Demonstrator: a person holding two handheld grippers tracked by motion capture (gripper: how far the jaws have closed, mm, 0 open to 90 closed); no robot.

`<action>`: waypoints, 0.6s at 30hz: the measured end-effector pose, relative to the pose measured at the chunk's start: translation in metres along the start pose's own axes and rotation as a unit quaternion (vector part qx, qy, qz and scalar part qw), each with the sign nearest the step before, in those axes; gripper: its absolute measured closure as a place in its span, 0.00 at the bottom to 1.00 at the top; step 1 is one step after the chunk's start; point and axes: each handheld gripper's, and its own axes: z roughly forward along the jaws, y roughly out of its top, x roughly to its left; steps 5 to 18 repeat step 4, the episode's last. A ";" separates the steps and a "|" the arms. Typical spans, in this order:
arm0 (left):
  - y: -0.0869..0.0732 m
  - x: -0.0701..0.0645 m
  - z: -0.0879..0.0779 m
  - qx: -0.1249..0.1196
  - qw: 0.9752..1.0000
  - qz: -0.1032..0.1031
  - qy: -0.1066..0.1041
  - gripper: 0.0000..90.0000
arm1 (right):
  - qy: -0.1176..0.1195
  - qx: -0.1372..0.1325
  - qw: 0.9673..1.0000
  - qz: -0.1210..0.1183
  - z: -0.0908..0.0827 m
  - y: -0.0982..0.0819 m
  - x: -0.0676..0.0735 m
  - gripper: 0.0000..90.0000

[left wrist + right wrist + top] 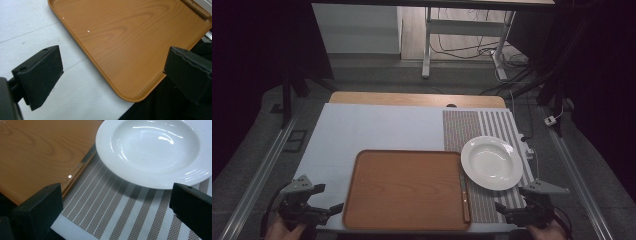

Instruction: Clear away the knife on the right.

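resting beside the wooden tray [407, 189], both grippers gape, holding nothing.

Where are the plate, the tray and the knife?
plate [492, 162], high view, centre of its bowl.
tray [407, 187], high view, middle of its bare floor.
knife [465, 197], high view, wooden handle at the tray's right edge.
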 end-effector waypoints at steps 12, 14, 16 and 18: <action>0.001 0.000 0.001 0.001 1.000 -0.001 -0.002 0.02 | -0.001 0.020 1.000 -0.002 0.003 0.000 0.000 0.00; 0.001 0.000 0.001 0.001 1.000 -0.001 -0.002 0.02 | -0.001 0.020 1.000 -0.002 0.003 0.000 0.000 0.00; 0.001 0.000 0.001 0.001 1.000 -0.001 -0.002 0.02 | -0.001 0.020 1.000 -0.002 0.003 0.000 0.000 0.00; 0.001 0.000 0.001 0.001 1.000 -0.001 -0.002 0.02 | -0.001 0.020 1.000 -0.002 0.003 0.000 0.000 0.00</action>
